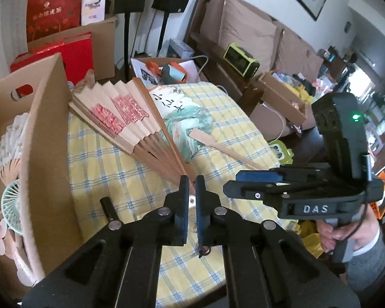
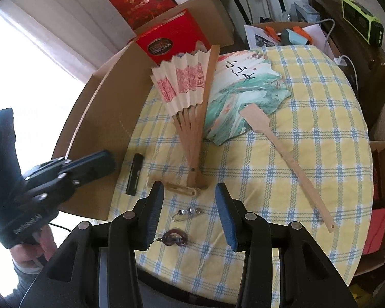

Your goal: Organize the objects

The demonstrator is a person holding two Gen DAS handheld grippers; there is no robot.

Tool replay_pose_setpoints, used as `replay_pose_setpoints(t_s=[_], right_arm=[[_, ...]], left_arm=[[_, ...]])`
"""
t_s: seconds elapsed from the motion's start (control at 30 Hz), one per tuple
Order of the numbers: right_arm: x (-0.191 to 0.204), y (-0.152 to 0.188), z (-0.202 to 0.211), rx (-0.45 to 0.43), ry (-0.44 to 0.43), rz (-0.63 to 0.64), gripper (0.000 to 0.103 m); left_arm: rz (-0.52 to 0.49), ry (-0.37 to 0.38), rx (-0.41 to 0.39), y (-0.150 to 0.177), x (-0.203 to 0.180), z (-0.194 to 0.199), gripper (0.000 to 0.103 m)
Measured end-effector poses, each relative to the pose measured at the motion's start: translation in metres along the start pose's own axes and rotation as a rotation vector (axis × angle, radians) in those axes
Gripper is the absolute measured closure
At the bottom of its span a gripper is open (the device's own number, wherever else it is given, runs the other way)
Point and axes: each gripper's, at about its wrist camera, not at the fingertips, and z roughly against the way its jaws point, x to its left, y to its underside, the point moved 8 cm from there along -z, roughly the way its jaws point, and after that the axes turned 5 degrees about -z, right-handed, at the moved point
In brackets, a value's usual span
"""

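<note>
Just ahead of right tool (image 2: 190, 210), folding fan (image 2: 190, 107)

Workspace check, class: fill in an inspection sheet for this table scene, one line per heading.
Surface: round table under a yellow and blue checked cloth.
Job's things: half-open folding fan partly overlapping a painted paddle fan with a long wooden handle; cardboard box at the table's edge already holds a mint handheld fan.
Clutter: black bar, wooden clip, metal clasp, brown hair clip.
Grippers: left gripper has its fingers nearly closed on nothing; right gripper is open above the small items.
Cables: white charger lead beyond the far rim.
Surroundings: red gift boxes, sofa, green device.
</note>
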Motion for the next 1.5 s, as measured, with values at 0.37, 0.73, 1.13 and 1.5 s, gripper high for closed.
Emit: replay_pose_setpoints(t_s=[0.37,0.73,1.13,1.5], right_arm=[[0.003,0.005,-0.005,0.012,0.006,0.010,0.060],[-0.004,0.004,-0.005,0.013,0.011,-0.006,0.060],[-0.011,0.007,0.003,0.009,0.003,-0.019,0.059],[-0.014,0.008,0.004,0.006,-0.002,-0.031,0.059]], left_arm=[[0.007,-0.016,0.102,0.026,0.014,-0.032,0.075],[-0.072,-0.058,0.073,0.027,0.006,-0.055,0.038],[-0.087,-0.024,0.103,0.025,0.008,-0.056,0.020],[-0.180,-0.116,0.195,0.031,0.015,-0.078,0.020]])
